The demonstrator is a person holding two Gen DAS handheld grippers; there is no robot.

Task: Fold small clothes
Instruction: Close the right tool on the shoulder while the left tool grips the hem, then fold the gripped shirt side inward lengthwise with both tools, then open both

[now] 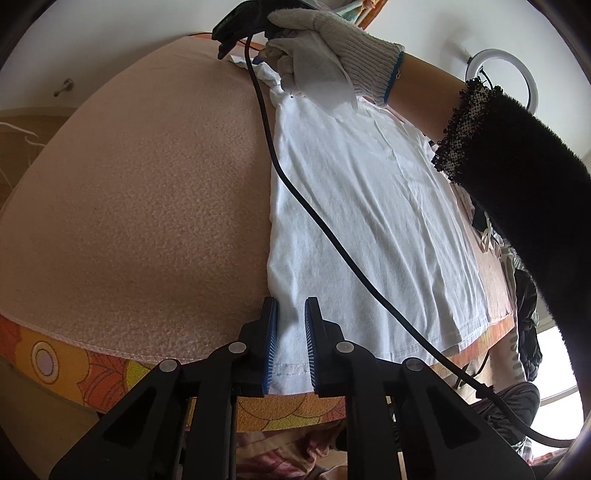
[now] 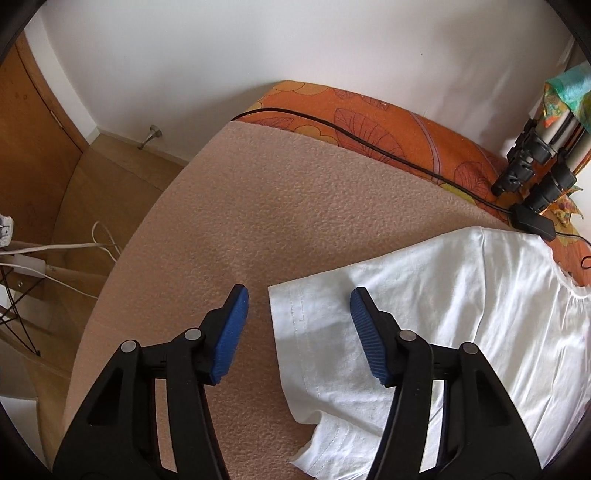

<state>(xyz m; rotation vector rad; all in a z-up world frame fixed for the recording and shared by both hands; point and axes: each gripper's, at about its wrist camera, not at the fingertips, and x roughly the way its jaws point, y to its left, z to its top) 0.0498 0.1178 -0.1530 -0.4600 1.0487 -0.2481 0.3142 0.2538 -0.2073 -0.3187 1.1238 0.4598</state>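
Observation:
A white T-shirt lies flat on a pink fleece blanket. My left gripper stands at the shirt's near hem corner, its blue pads a narrow gap apart with the hem cloth between them. In the right wrist view the shirt fills the lower right. My right gripper is open wide over the sleeve hem, one pad over the blanket, the other over the shirt. In the left wrist view the right gripper shows at the shirt's far end, held by a white-gloved hand.
A black cable runs across the shirt from the right gripper. An orange flowered sheet lies under the blanket, with a black cable and a black adapter on it. Wooden floor and white cords lie left of the bed. A tripod stands at right.

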